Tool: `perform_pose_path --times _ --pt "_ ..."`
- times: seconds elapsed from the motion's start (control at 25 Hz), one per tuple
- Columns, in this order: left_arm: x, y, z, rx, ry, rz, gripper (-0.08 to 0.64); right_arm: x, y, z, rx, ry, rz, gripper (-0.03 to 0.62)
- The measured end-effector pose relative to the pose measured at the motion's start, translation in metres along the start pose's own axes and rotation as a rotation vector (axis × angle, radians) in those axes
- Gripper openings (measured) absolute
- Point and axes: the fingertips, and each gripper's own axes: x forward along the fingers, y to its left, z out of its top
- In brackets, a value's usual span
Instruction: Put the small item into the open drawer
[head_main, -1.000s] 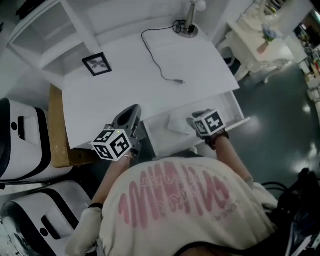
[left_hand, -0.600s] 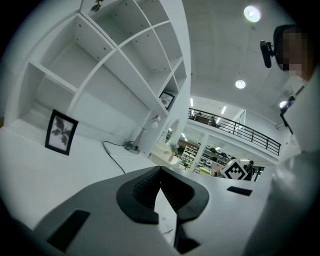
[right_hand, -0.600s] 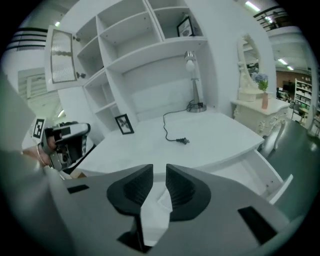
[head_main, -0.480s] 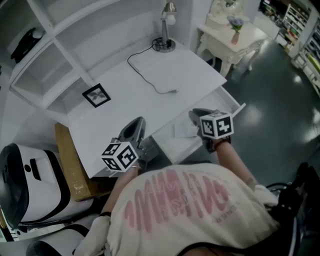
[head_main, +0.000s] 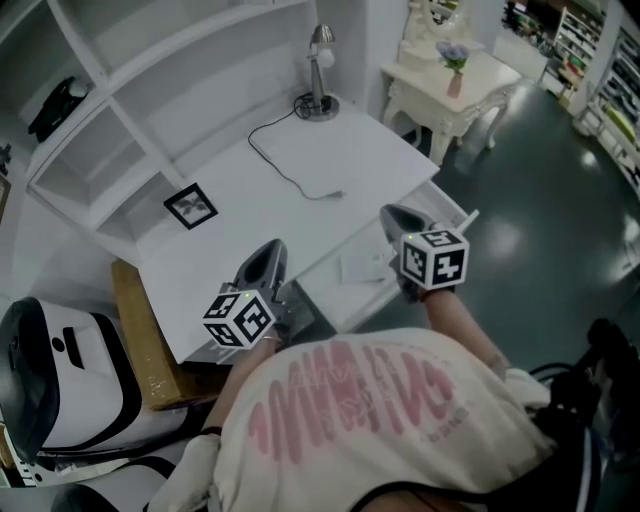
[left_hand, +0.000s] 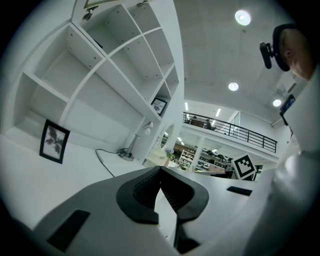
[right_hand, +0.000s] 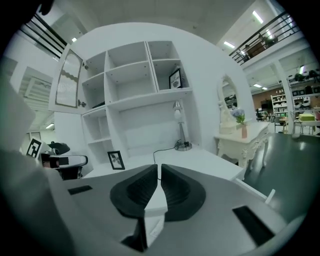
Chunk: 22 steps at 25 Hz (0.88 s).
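meanwhile, compared with a second ago, the head view is taking in more of the shelving and the room. the left hand-held gripper is staying at the worktop's near edge, its jaws pressed together on nothing. the small white item is lying flat in the open drawer, just beside the right hand-held gripper. that gripper's jaws, well apart before, are closing to a thin slit with nothing between them. on the worktop a framed picture is standing at the left, and a black cable is trailing back to a lamp. white shelving is rising behind the worktop. farther right, a white side table carrying a vase is standing on a dark glossy floor.
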Motion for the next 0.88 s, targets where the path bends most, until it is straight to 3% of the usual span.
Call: perform_pose_path --times 0.48,0.88 --pt "-0.025 -0.076 -0.027 -0.010 -0.007 0.034 0.029 -0.074 -0.028 -0.010 -0.023 0.029 0.004 0.025" --pt "-0.063 -0.127 -0.077 -0.024 0.003 0.102 0.029 -0.130 -0.045 -0.055 -0.008 0.069 0.051 0.025"
